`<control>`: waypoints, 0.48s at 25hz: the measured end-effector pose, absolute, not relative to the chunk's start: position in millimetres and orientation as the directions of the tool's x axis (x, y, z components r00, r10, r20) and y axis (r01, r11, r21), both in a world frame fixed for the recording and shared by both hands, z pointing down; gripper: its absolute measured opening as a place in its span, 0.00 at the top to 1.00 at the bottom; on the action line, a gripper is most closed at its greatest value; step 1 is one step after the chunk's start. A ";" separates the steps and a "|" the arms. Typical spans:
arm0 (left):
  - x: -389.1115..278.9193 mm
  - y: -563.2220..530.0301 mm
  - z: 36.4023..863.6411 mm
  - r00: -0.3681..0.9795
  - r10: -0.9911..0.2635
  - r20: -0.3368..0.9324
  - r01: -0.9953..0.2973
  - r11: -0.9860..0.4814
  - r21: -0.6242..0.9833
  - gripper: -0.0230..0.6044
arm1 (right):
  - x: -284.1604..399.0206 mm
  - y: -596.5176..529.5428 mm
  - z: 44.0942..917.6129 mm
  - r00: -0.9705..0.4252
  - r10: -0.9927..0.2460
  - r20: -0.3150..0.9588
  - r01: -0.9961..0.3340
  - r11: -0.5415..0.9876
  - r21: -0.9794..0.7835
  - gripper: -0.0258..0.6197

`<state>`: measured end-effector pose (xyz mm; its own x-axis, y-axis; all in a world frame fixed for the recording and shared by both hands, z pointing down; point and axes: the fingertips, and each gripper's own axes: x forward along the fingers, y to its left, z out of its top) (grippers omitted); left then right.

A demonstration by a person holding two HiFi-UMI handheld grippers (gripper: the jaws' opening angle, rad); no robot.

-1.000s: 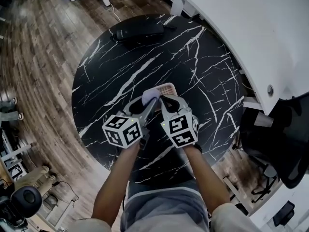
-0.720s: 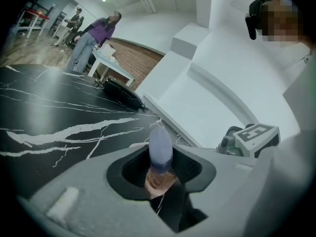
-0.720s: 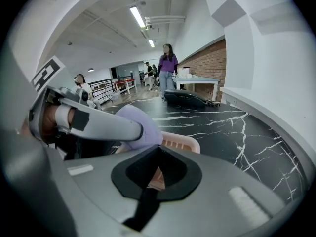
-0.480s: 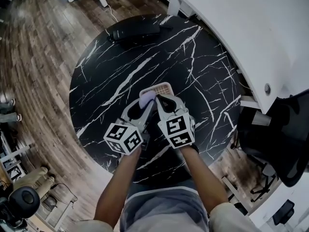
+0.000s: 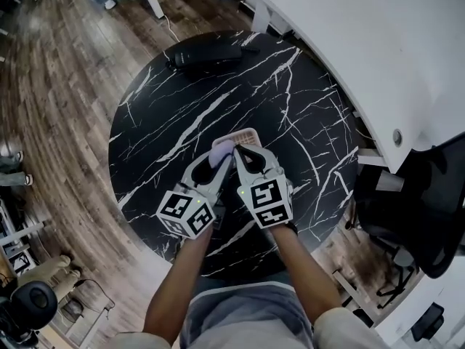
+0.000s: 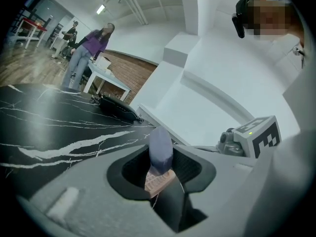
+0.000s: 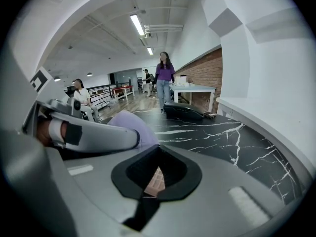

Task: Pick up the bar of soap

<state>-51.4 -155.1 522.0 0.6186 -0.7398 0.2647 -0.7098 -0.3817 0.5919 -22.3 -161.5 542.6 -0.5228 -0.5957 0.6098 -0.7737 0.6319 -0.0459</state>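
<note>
**A:** Round black worktop [image 5: 167, 107] with white marble veining and plank flooring all around it. The lavender bar of soap [image 6: 160, 147] is up between the left tongs [image 5: 220, 158], which are clamped on it just over the soap dish [image 5: 247, 134].

**B:** And the right tongs [image 5: 245, 151]?

**A:** Tips together, nothing between them. They're hanging close beside the left pair, and the dish shows below through their frame.

**B:** How would you say that bar handles?

**A:** It's a smooth, rounded pebble shape, matte and waxy. I'd guess it's light and hard but slippery. If the pads pinch it on the taper, it could squirt out.

**B:** So where's the best hold?

**A:** Across the broad flanks at the fattest part, with firm pressure, not crushing. The pads could dent it.

**B:** And the dish?

**A:** Pale pink with ridged slats, and it looks like stiff plastic.
</note>
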 end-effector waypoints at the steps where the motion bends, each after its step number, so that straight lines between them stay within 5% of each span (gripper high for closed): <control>1: -52.1 -154.8 519.9 0.619 -0.740 0.262 -0.711 -0.385 0.589 0.77 | -23.5 -161.3 539.8 -0.524 -0.599 0.606 -0.773 0.632 -0.044 0.96; 12: -61.0 -147.6 493.3 0.619 -0.751 0.229 -0.715 -0.418 0.561 0.77 | -35.1 -157.8 507.6 -0.533 -0.630 0.565 -0.773 0.634 -0.021 0.96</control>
<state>-61.0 -147.6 493.3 0.6191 -0.7511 0.2294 -0.7147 -0.4178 0.5610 -35.1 -157.8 507.6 -0.5326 -0.6302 0.5650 -0.7729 0.6342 -0.0211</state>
